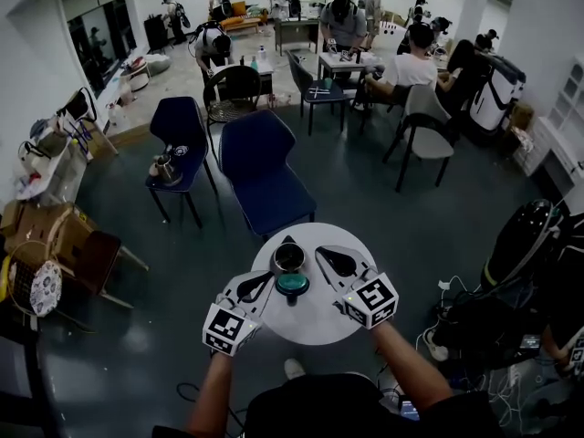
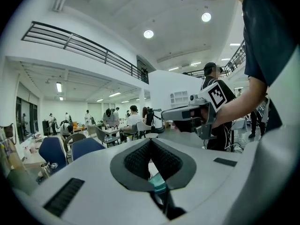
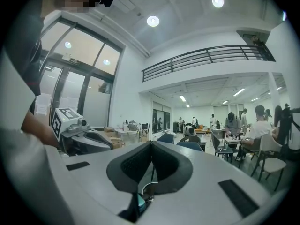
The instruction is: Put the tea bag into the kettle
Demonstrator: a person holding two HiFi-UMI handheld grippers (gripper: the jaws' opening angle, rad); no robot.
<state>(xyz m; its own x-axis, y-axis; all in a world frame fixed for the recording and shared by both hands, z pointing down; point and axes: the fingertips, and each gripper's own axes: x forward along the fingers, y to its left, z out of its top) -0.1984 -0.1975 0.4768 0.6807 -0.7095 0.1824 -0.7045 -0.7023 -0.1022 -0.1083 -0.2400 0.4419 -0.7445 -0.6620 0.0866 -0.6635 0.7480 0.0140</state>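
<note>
A small metal kettle (image 1: 288,257) with its top open stands near the far side of the round white table (image 1: 315,322). Its teal lid (image 1: 292,284) lies on the table just in front of it. My left gripper (image 1: 270,277) points at the lid from the left, jaws shut and holding nothing. My right gripper (image 1: 319,253) points at the kettle from the right, also shut and holding nothing. The left gripper view shows the lid (image 2: 157,184) below the closed left gripper (image 2: 151,140). The right gripper view shows it (image 3: 139,202) below the right gripper (image 3: 151,143). I see no tea bag.
Two blue chairs (image 1: 265,176) (image 1: 180,140) stand just beyond the table. Black and white equipment (image 1: 525,235) and floor cables (image 1: 456,290) lie to the right. A wooden chair (image 1: 96,258) is at the left. People sit at tables (image 1: 338,60) farther back.
</note>
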